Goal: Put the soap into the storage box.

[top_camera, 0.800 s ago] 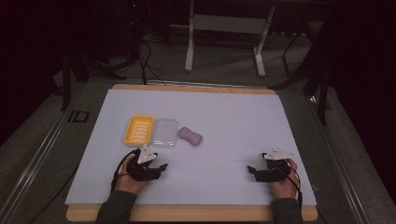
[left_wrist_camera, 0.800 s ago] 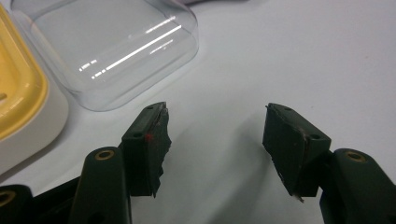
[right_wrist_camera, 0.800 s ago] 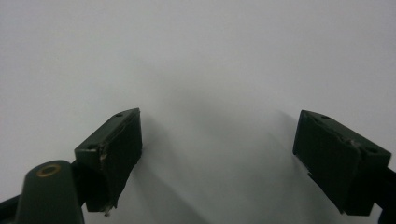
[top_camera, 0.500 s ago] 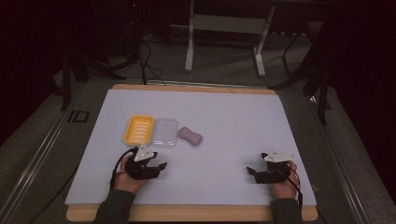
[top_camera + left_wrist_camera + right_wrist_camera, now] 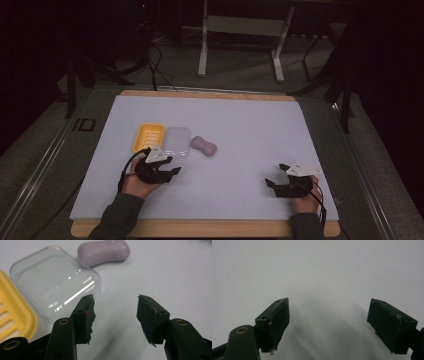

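- The left tool rests on the white surface, jaws apart with nothing between them; it points at the near corner of the clear lid
- The right tool lies well apart at the near right, jaws wide apart over bare surface, holding nothing
- Things in play: a yellow dish, the lid just beside it on its right, and a pink soap near the lid's right edge, apart from it. All three lie flat in a row just beyond the left tool
- In the left gripper view the soap sits beyond the lid, slanted across the tool's line
- The likely step is a reach for the soap or the lid with the left tool; which one I cannot tell
- For the soap: steer past the lid's corner, turn the wrist so the jaws span the narrow waist, then come down low before closing
- Soap is probably slick and rounded, so close gently at mid-height or it may squirt out
- For the lid: take it by one rim; the thin clear wall may flex, and it could slide into the dish
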